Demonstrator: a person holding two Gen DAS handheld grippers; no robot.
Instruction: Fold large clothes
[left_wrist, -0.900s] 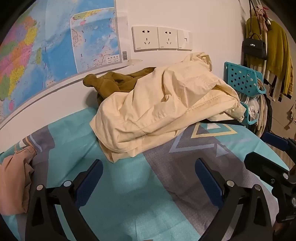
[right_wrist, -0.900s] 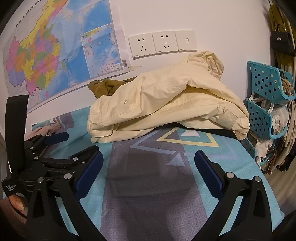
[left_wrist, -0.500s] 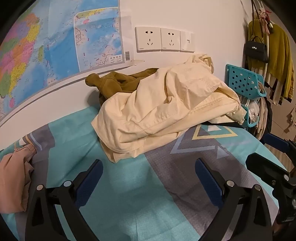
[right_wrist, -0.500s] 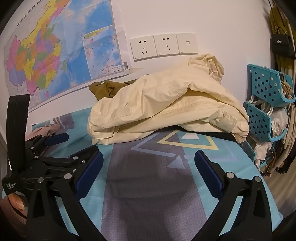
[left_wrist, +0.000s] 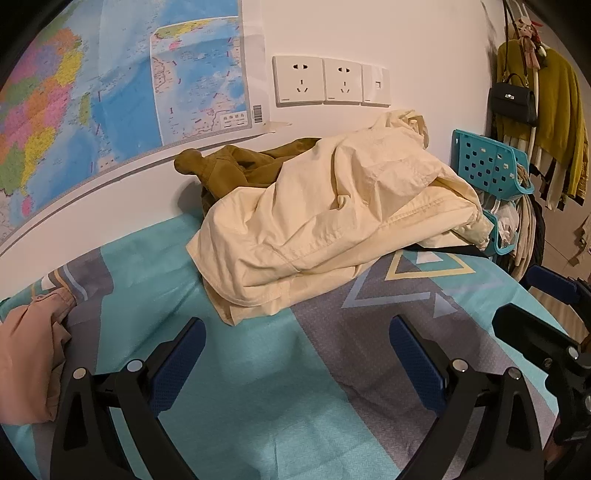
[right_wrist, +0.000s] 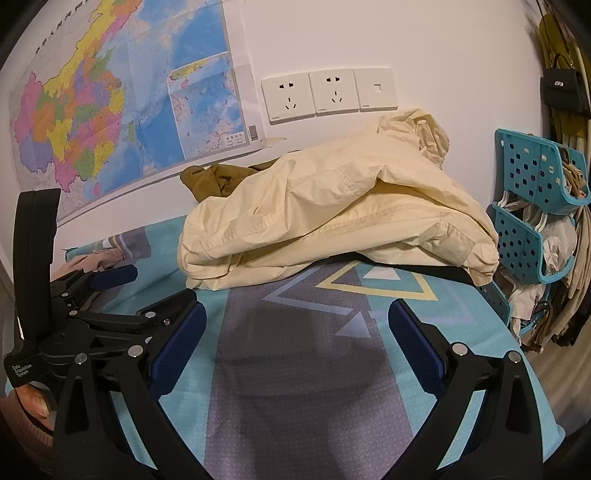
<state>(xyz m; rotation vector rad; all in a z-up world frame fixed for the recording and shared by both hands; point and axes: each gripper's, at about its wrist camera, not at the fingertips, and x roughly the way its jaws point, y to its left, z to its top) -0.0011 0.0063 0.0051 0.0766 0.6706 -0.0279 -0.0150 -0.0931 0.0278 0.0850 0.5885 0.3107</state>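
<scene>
A crumpled cream garment (left_wrist: 325, 218) lies heaped at the back of the teal and grey patterned cloth (left_wrist: 258, 369), against the wall. It also shows in the right wrist view (right_wrist: 332, 218). An olive-brown garment (left_wrist: 240, 166) lies partly under it, behind (right_wrist: 218, 179). My left gripper (left_wrist: 295, 354) is open and empty, a short way in front of the cream garment. My right gripper (right_wrist: 295, 336) is open and empty, in front of the same heap. The left gripper's body shows at the left of the right wrist view (right_wrist: 74, 317).
A pink garment (left_wrist: 29, 354) lies at the left edge of the cloth. Teal plastic baskets (right_wrist: 535, 206) with clothes hang at the right. A map (left_wrist: 110, 103) and wall sockets (left_wrist: 328, 85) are on the wall behind. Clothes and a black handbag (left_wrist: 511, 99) hang at far right.
Both grippers have moved slightly closer to the garment heap; the heap looks a little larger and lower in both views. The jaws stay open.
</scene>
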